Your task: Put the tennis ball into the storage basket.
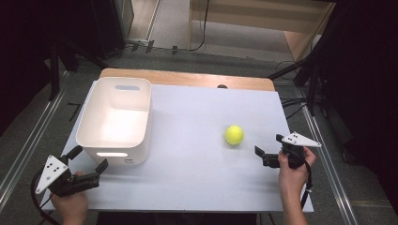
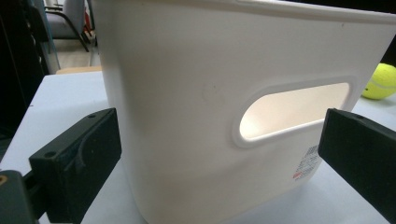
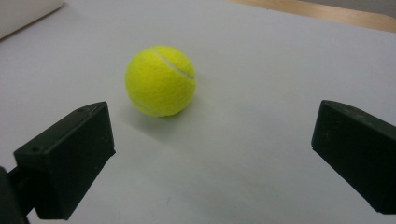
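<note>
The right gripper (image 1: pixel 270 149) has its jaws spread wide and empty, aimed at the fuzzy yellow-green tennis ball (image 1: pixel 233 135), which sits on the white counter (image 1: pixel 197 178) near them but untouched. In the right gripper view the ball (image 3: pixel 160 80) lies ahead of the gap, nearer the left-hand jaw. The left gripper (image 1: pixel 89 158) also has its jaws released, standing just beside the near wall of the white rectangular plastic bin (image 1: pixel 105 140) without touching it; its view shows the oval handle cut-out (image 2: pixel 294 110) between the jaws. The bin stands at the counter's left, well apart from the ball.
</note>
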